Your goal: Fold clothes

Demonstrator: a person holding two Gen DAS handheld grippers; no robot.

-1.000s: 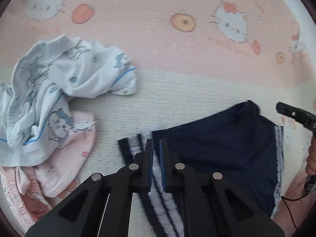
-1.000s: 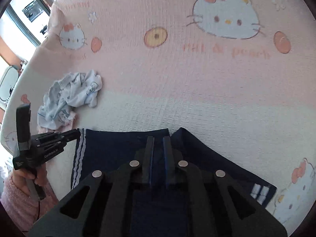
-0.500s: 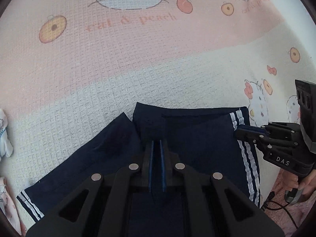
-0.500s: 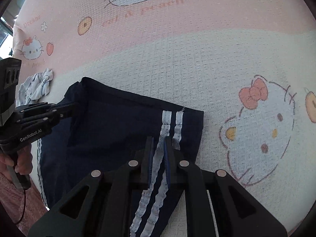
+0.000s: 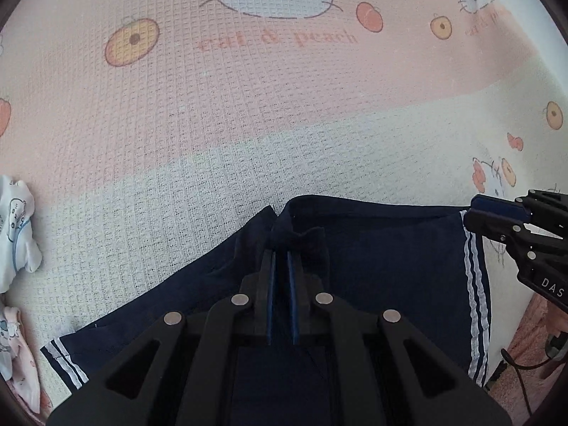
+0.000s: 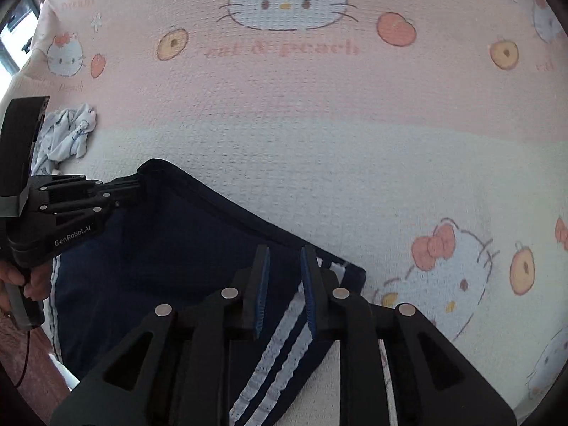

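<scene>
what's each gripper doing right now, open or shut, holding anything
Left gripper: shut on a pinch of the navy shorts.
Right gripper: open, fingers either side of the white-striped edge of the shorts, gripping nothing.

Navy shorts [image 5: 390, 266], white side stripes

Matt navy cloth shorts [image 5: 390, 266]; waffle-textured, seemingly cotton blanket [image 5: 248, 124].

A waffle-textured bedspread [image 6: 319, 163], pink at its far edge and cream nearer, printed with cartoon cats and peaches, lies in soft daylight from a window [image 6: 14, 35] at the left corner.
</scene>
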